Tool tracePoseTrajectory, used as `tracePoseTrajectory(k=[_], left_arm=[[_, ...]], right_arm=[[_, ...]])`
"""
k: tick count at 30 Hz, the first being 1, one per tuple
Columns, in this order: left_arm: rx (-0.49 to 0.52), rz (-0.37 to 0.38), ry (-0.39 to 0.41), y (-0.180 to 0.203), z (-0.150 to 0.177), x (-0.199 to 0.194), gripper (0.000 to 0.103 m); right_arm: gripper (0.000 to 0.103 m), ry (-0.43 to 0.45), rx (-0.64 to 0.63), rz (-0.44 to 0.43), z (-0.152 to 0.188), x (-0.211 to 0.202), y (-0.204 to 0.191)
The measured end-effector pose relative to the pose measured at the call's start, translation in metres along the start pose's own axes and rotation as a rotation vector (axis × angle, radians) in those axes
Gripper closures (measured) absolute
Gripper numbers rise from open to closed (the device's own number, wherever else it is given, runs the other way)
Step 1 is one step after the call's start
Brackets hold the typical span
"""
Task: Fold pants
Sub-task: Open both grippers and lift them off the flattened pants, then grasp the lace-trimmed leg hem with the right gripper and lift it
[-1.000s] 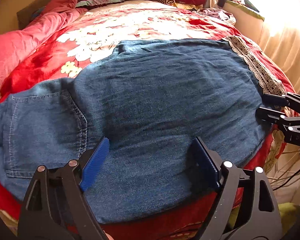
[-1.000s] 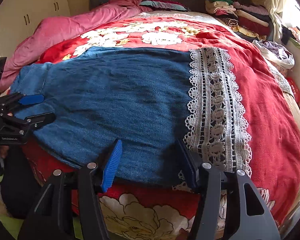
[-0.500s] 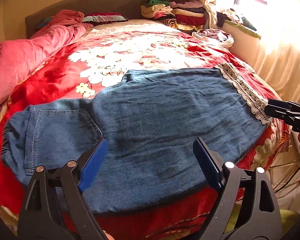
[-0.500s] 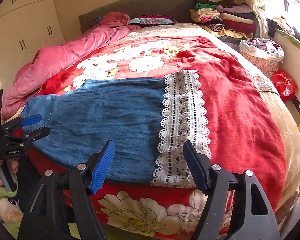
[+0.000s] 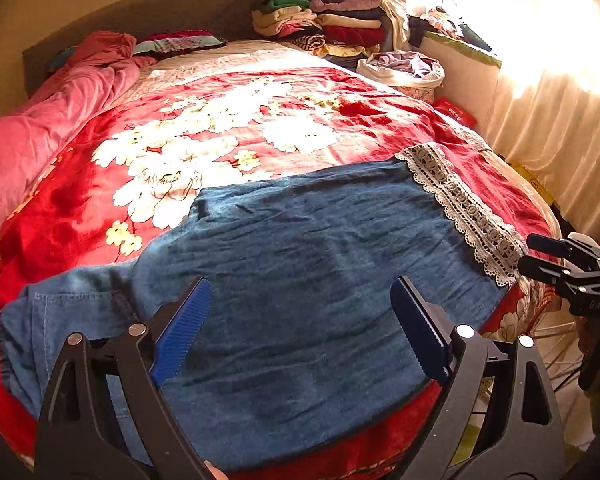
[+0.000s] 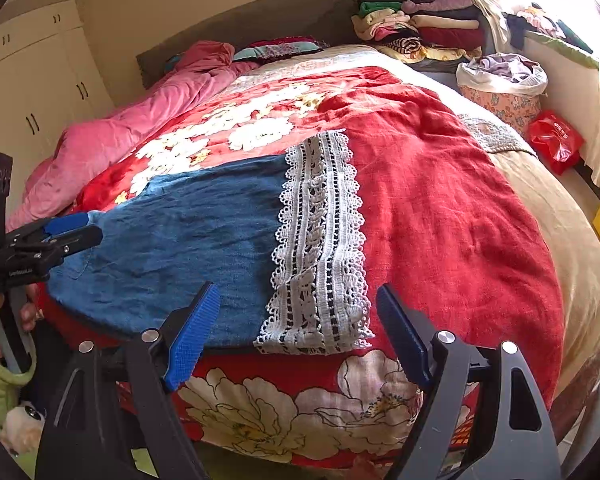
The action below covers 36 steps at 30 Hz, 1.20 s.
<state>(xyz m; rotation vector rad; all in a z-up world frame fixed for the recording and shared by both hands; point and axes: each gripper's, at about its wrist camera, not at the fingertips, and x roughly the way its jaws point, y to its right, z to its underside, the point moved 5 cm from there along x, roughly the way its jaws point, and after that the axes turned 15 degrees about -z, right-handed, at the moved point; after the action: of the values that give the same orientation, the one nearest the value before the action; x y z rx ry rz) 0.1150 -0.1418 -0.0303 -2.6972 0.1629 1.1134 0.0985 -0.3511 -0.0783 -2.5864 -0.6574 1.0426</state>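
Blue denim pants [image 5: 300,280] lie flat across the near edge of the bed, waistband and pocket at the left, a white lace cuff [image 5: 464,212] at the right. The pants [image 6: 188,248] and lace cuff [image 6: 320,248] also show in the right wrist view. My left gripper [image 5: 300,312] is open and empty, held above the middle of the pants. My right gripper [image 6: 298,320] is open and empty, held above the lace cuff at the bed's edge. Each gripper shows in the other's view, at the right side [image 5: 540,256] and at the left side [image 6: 76,230].
The bed has a red floral blanket [image 5: 228,136] and a red cloth [image 6: 440,200]. A pink quilt [image 5: 40,128] lies along the left. Folded clothes [image 5: 324,20] are stacked at the headboard. A laundry basket [image 6: 504,84] and curtain [image 5: 548,120] stand right; cupboards [image 6: 32,92] stand left.
Both grippers have pulled back and risen away from the pants, so more of the bed shows. Both stay open. The pants have not moved.
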Motion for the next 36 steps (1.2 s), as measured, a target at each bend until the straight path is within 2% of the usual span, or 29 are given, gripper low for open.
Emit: tracePoseTrajectory(k=[9,22,23,26,28,29,31,36], left_arm=[[0.086,0.033,-0.02,0.033,-0.033,0.026,0.018],[0.237,0.064,-0.031,0.078,-0.083,0.09,0.018],[0.248,0.065,-0.039,0.08,-0.086,0.098,0.018],[0.268,0.071,-0.088,0.088,-0.089,0.12,0.018],[0.275,0.086,-0.106,0.093,-0.088,0.13,0.018],[0.28,0.102,-0.11,0.095,-0.088,0.133,0.019],[0.295,0.125,-0.117,0.101,-0.088,0.138,0.027],[0.353,0.197,-0.118,0.12,-0.088,0.141,0.057]], right_arm=[[0.024,0.012,0.054,-0.018,0.007,0.004,0.012],[0.023,0.016,0.089,-0.045,0.012,0.021,0.018],[0.025,0.016,0.086,-0.045,0.012,0.022,0.018],[0.043,0.001,0.063,-0.051,0.011,0.027,0.015],[0.046,0.002,0.054,-0.054,0.01,0.029,0.014],[0.053,0.008,0.056,-0.061,0.009,0.028,0.014],[0.055,0.014,0.068,-0.085,0.006,0.029,0.016],[0.055,0.022,0.088,-0.128,-0.001,0.039,0.016]])
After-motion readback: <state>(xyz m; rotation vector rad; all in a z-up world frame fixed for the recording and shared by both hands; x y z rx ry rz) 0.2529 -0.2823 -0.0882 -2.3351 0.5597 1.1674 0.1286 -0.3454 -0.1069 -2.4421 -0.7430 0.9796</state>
